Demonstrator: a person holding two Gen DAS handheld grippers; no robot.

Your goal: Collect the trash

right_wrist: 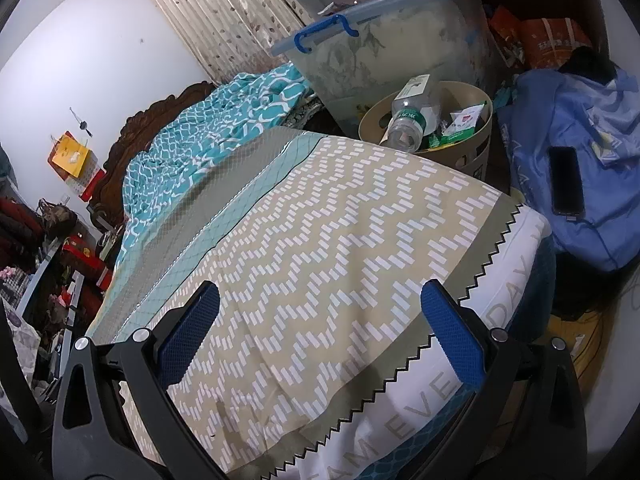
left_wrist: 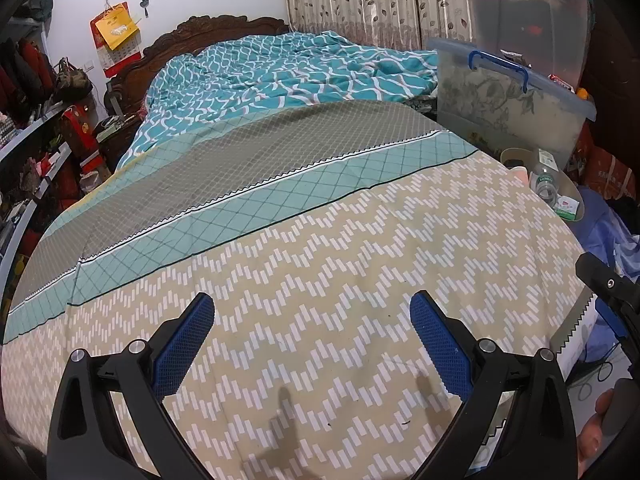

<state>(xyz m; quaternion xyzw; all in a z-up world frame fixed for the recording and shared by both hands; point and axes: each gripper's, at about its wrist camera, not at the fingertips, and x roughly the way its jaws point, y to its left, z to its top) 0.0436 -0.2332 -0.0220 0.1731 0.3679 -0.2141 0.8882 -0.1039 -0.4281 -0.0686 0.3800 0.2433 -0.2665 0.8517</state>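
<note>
We held the left hand-held gripper (left_wrist: 312,340) above the bed (left_wrist: 320,240), its blue-padded jaws spread wide with nothing between them, only the beige zigzag sheet showing in the gap. The right hand-held gripper (right_wrist: 320,332) hung over the bed's foot corner, jaws likewise wide apart and empty; between its fingers we saw the sheet's saw-tooth edge and a white panel with grey lettering below it.

The trash sat in a round beige bin (right_wrist: 476,148) just off the far side of the bed, beside the mattress edge. In the right wrist view we noted a clear plastic bottle (right_wrist: 408,120) lying tilted across the bin's rim, neck toward the bed, and a white-and-green wipes packet (right_wrist: 464,120) next to it, with green wrappers lower down. The left wrist view showed the same bin (left_wrist: 576,200) at the right margin, bottle (left_wrist: 544,180) and packet (left_wrist: 566,206) inside.

Behind the bin stood a large translucent storage tub (right_wrist: 400,48) with a blue clip handle. A crumpled teal patterned quilt (left_wrist: 280,76) lay at the head of the bed against the dark carved headboard (left_wrist: 224,28). To the right of the bin a blue garment (right_wrist: 580,160) was heaped up, with a black phone (right_wrist: 566,186) resting on it. Cluttered shelves (left_wrist: 36,132) ran along the left wall. We saw no loose trash on the sheet itself
</note>
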